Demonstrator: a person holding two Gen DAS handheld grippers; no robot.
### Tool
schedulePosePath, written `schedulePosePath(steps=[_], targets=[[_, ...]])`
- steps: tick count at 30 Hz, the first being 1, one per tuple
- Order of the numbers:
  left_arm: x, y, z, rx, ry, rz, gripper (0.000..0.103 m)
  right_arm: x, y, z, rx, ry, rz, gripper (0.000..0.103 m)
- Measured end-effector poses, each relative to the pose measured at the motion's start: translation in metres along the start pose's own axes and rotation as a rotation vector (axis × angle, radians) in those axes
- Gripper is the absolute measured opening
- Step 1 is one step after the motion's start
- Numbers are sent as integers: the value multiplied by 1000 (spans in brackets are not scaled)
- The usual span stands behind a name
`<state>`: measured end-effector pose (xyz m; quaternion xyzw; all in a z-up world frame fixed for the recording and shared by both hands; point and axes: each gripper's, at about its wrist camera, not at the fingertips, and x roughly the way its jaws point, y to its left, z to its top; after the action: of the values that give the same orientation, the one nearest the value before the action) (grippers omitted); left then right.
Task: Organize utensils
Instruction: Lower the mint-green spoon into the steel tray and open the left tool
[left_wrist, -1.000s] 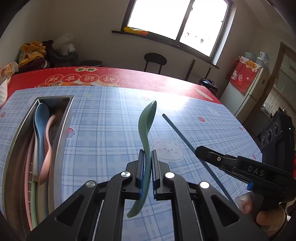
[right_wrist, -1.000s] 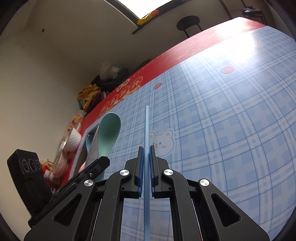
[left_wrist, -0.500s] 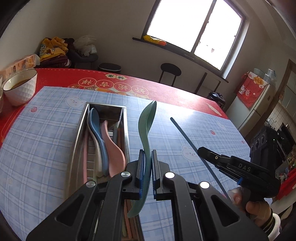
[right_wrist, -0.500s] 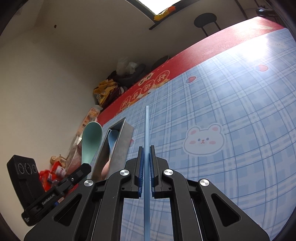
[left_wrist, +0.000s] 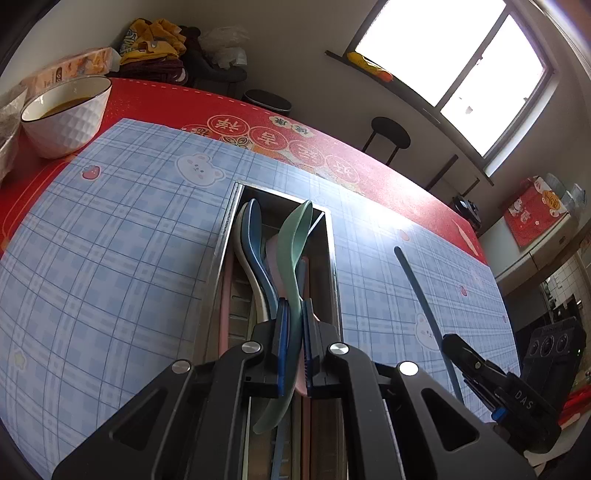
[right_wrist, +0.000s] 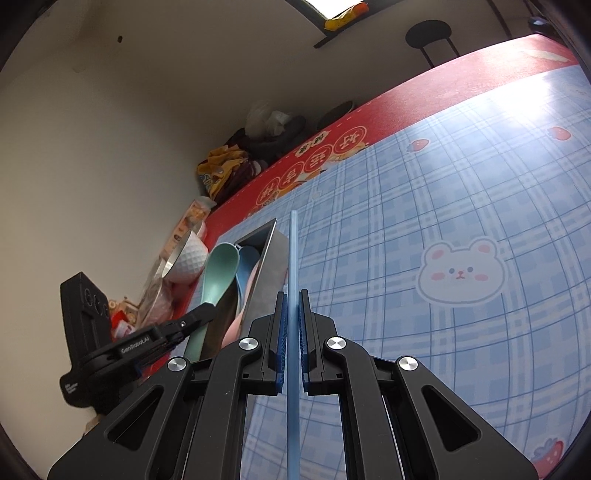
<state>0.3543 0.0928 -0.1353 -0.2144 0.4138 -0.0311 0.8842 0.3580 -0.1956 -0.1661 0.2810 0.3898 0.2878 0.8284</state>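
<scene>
My left gripper (left_wrist: 292, 314) is shut on a green spoon (left_wrist: 293, 243) and holds it directly over the long metal utensil tray (left_wrist: 332, 258); the spoon's bowl points to the tray's far end. The tray holds a blue spoon (left_wrist: 255, 240), a pink spoon (left_wrist: 271, 254) and other utensils. My right gripper (right_wrist: 291, 306) is shut on a thin blue chopstick (right_wrist: 293, 251), held above the blue plaid mat to the right of the tray (right_wrist: 271, 273). In the right wrist view the left gripper (right_wrist: 201, 312) and the green spoon (right_wrist: 218, 273) show over the tray.
A white bowl (left_wrist: 64, 114) with brown liquid stands on the red cloth at the far left. The blue plaid mat (left_wrist: 110, 258) covers the table around the tray. Packets and clutter (right_wrist: 125, 310) lie beyond the tray's left side. A stool (left_wrist: 389, 136) stands behind the table.
My left gripper has carried the green spoon left and forward until it hangs over the tray. The right gripper with the chopstick has drifted left toward the tray.
</scene>
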Motion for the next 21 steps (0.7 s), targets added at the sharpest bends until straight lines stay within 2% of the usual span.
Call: schedulePosePath(steps=[4,7,9,13,15,18,21], targets=[[12,7,11,-85,31,-15,7,-5,-10,2,8,-3,-10,6],[19,7,13,-98,49,-26,7,-7,-15,3,14,-4,-15,6],[21,3,12,-74,54,-34,8,-8,-18,3,16,-6,-17,6],[17,-1,10,-42,40,-30,21,-10,-19,3,18,-4,-17,6],[10,-2,9,-17,25,-24,21,-9,-17,1,16,0,-15,6],[-6,-6,6,48,-14,-17,23,-4,-8,-2,11,8,-11,6],[-26,-9,-3,137,-72,19,32,1,2,-5,2,17,-5,6]])
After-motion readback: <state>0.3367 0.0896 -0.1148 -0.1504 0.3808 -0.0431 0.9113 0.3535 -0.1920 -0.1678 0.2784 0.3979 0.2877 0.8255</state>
